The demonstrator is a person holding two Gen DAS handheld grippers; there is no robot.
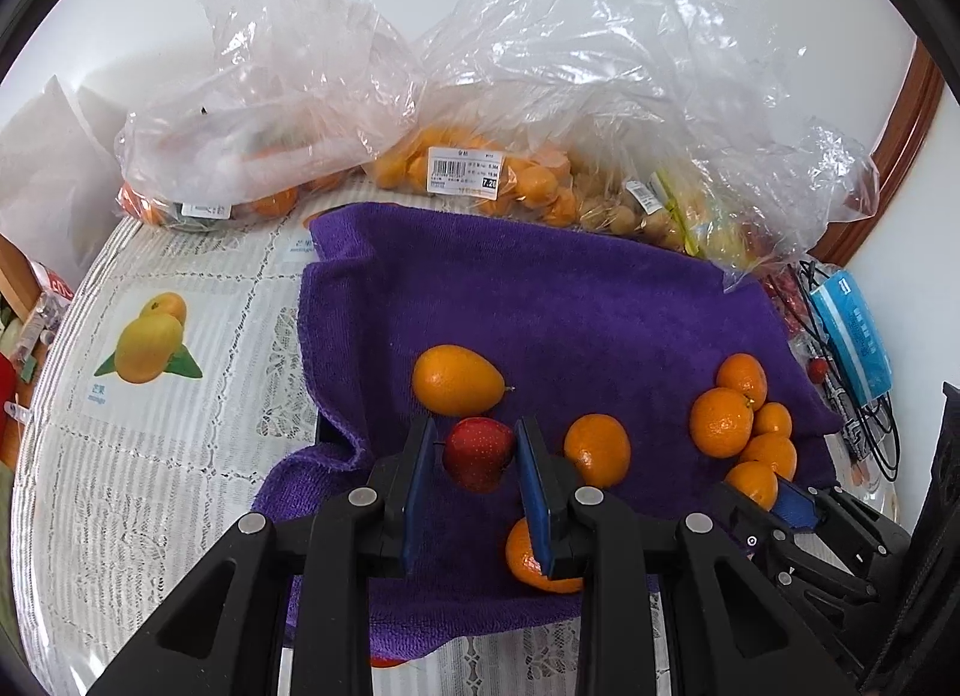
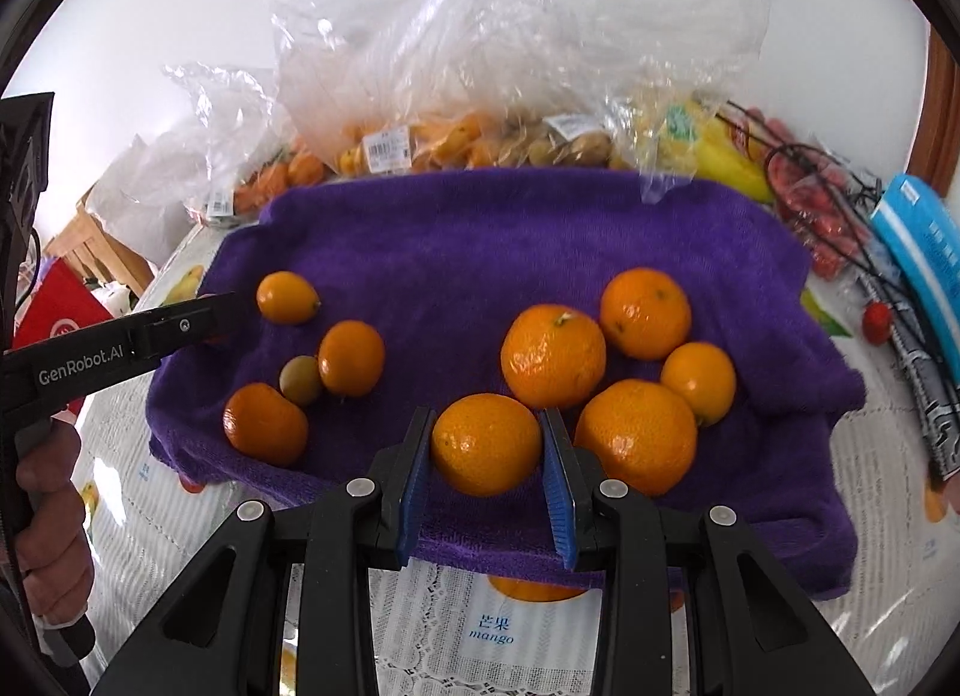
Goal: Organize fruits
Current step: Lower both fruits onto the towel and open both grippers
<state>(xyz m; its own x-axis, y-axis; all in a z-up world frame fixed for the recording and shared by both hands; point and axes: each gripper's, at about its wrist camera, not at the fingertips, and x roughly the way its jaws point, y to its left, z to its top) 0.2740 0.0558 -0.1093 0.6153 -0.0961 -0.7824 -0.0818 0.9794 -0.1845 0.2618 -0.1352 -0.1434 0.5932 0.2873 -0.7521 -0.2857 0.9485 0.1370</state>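
While both hands carry fruit above the purple towel (image 2: 480, 240), we note the following.

Left gripper (image 1: 474, 456): closed on a strawberry (image 1: 478, 452), the blue pads pressing its two flanks, fruit clear of the towel as far as we can judge.

Right gripper (image 2: 487, 447): clamped on a small orange (image 2: 486, 444), pads on opposite sides near its widest part.

Strawberry, handling: we judge it light, soft and easily bruised; hold it across the broad shoulder with the least squeeze (the tip would crush first).

Strawberry, look: deep red, glossy, pale seeds dotted over the skin.

Orange, handling: we expect a firm, springy rind, light, slightly slick because of its sheen; a grip across the equator, as now, should keep it from rolling out.

Orange, look: bright orange, pitted shiny skin, round.

Where the fruit lies: in the right wrist view, a cluster of four oranges (image 2: 553, 355) sits just beyond and right of the held one; further left are three orange fruits and one small greenish-brown fruit (image 2: 300, 379).

Far edge: clear plastic bags (image 1: 462, 168) of more fruit, with price labels, stand behind the towel.

Table: lace-patterned cloth (image 1: 180, 456) with printed mango pictures under the towel.

Risk: the strawberry's fragility is our main concern on set-down.
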